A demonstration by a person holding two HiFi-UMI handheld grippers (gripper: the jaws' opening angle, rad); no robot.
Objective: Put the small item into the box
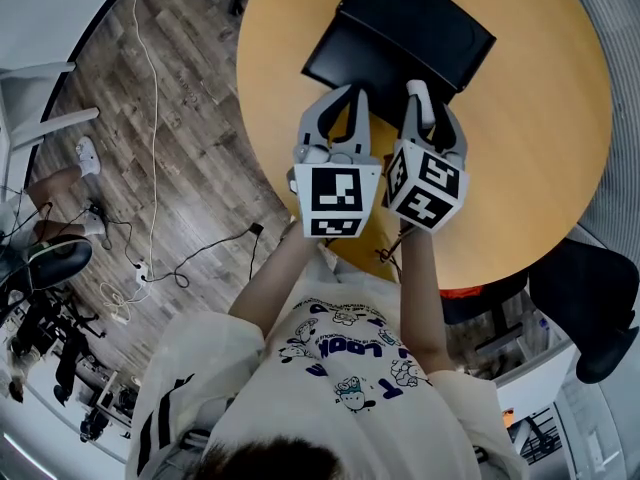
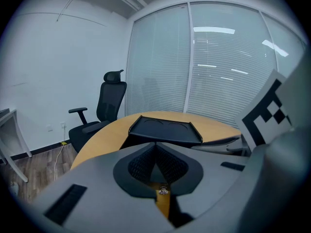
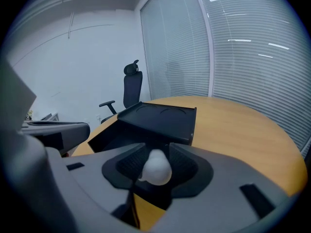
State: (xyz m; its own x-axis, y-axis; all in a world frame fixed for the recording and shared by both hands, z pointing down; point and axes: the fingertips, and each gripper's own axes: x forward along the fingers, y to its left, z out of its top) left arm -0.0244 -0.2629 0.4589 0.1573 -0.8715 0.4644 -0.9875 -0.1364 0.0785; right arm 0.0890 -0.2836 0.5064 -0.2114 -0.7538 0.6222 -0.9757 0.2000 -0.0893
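Round wooden table (image 1: 540, 118), black box (image 1: 400, 38) on it. Office chair (image 2: 109, 101), blinds (image 2: 218, 72) behind. Left gripper (image 2: 156, 145) jaws together; right gripper (image 3: 158, 148) clamps small white item (image 3: 156, 169).

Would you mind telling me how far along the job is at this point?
Done: the black box lies open on the table. In hand: the right gripper holds the small white item between its fingers, above the box's near edge. Left: lowering it inside and letting go.

The box (image 1: 400, 43) sits far on the surface (image 1: 540, 148); nearer, left tongs (image 1: 350, 94) and right tongs (image 1: 428, 103) are side by side, with the small item (image 3: 156, 167) between the right pair.
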